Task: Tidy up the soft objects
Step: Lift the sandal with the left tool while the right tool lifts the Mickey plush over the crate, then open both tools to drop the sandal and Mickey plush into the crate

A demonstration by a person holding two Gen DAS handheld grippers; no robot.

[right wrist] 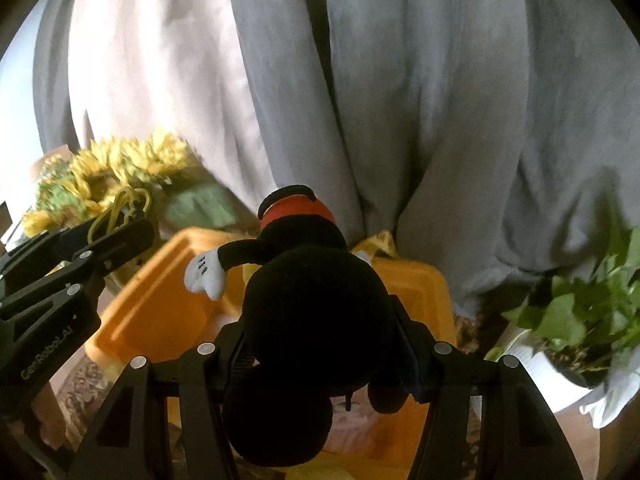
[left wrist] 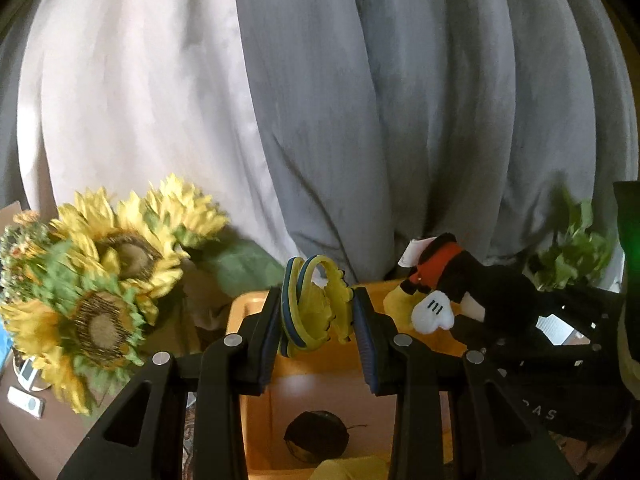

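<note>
My left gripper [left wrist: 316, 312] is shut on a yellow soft toy with blue edges [left wrist: 314, 304] and holds it above an orange bin [left wrist: 248, 308]. My right gripper [right wrist: 320, 344] is shut on a black mouse plush [right wrist: 312, 312] with red shorts and white gloves, held over the same orange bin [right wrist: 160, 292]. The plush [left wrist: 460, 284] and the right gripper also show at the right of the left wrist view. The left gripper [right wrist: 116, 232] with the yellow toy [right wrist: 120, 208] shows at the left of the right wrist view. A dark round item [left wrist: 316, 434] lies in the bin's bottom.
Artificial sunflowers [left wrist: 100, 280] stand to the left of the bin. A potted green plant [right wrist: 580, 312] in a white pot stands to the right. Grey and pale curtains [left wrist: 360, 100] hang close behind. Small white devices [left wrist: 24, 400] lie on the table at far left.
</note>
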